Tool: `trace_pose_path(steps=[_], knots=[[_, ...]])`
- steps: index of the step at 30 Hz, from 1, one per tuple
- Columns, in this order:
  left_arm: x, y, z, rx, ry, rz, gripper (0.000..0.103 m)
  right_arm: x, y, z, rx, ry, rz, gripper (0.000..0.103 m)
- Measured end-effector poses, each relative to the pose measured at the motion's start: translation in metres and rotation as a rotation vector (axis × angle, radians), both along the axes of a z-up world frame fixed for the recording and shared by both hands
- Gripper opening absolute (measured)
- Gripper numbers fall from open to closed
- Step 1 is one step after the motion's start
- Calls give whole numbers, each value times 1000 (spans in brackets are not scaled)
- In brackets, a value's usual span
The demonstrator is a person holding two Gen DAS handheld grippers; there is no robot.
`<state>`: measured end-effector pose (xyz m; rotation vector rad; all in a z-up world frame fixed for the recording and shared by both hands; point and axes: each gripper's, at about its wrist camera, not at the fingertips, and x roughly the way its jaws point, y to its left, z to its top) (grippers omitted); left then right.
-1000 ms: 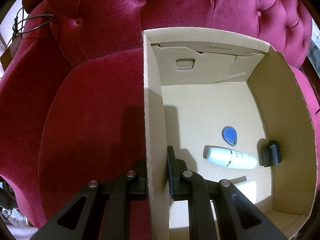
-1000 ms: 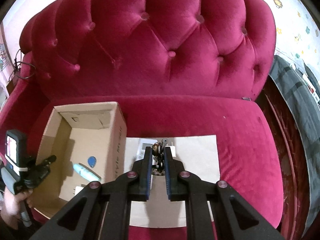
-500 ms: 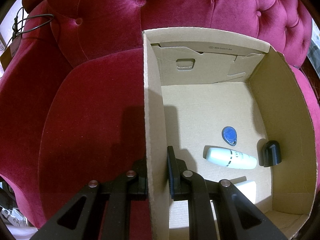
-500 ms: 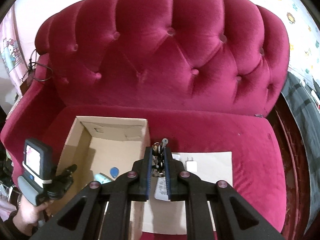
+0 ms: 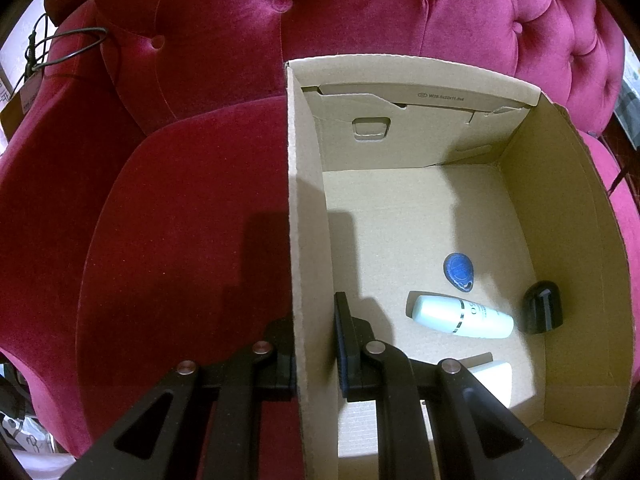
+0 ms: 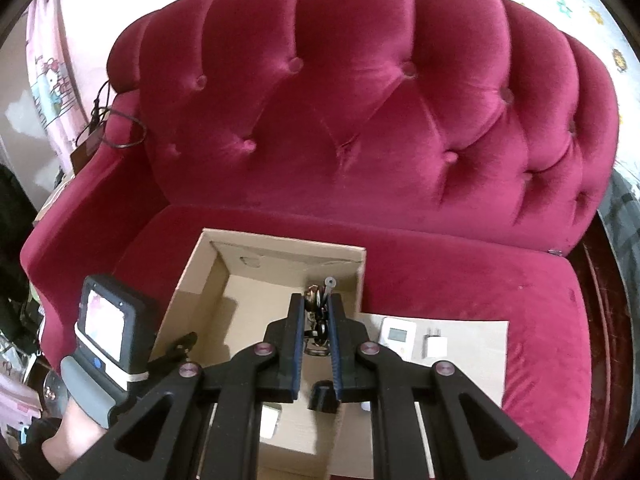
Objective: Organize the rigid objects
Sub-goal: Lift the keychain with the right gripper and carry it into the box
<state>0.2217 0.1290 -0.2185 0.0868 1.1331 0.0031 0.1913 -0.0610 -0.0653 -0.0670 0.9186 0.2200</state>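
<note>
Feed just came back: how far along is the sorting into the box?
Done: blue tag, white bottle and black cap lie in the cardboard box. In hand: right tongs hold a key bunch above it; left tongs clamp its wall. Left: remote and charger on the cardboard sheet.

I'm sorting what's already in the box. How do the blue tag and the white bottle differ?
The blue tag is small, flat and teardrop-shaped; the white bottle is longer and rounded, lying on its side. The tag is dark blue; the bottle is pale with a dark band. The tag lies farther from the left gripper. Both rest on the cardboard box floor.
</note>
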Motion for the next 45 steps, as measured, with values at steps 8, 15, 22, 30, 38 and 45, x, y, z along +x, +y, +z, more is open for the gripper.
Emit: trace_pose_path(steps=[8, 15, 22, 30, 38, 45], knots=[[0, 1, 0, -4, 1, 0, 15, 5, 22, -23, 2, 42, 31, 10], [0, 2, 0, -5, 1, -2, 15, 14, 35, -47, -13, 82, 43, 10], [0, 2, 0, -5, 1, -4, 15, 23, 43, -77, -29, 134, 43, 10], [1, 4, 0, -9, 2, -4, 15, 35, 46, -110, -38, 199, 27, 10], [1, 3, 1, -6, 3, -6, 15, 43, 48, -135, -40, 267, 8, 11], [1, 3, 0, -6, 3, -6, 15, 48, 47, -154, -46, 312, -8, 11]])
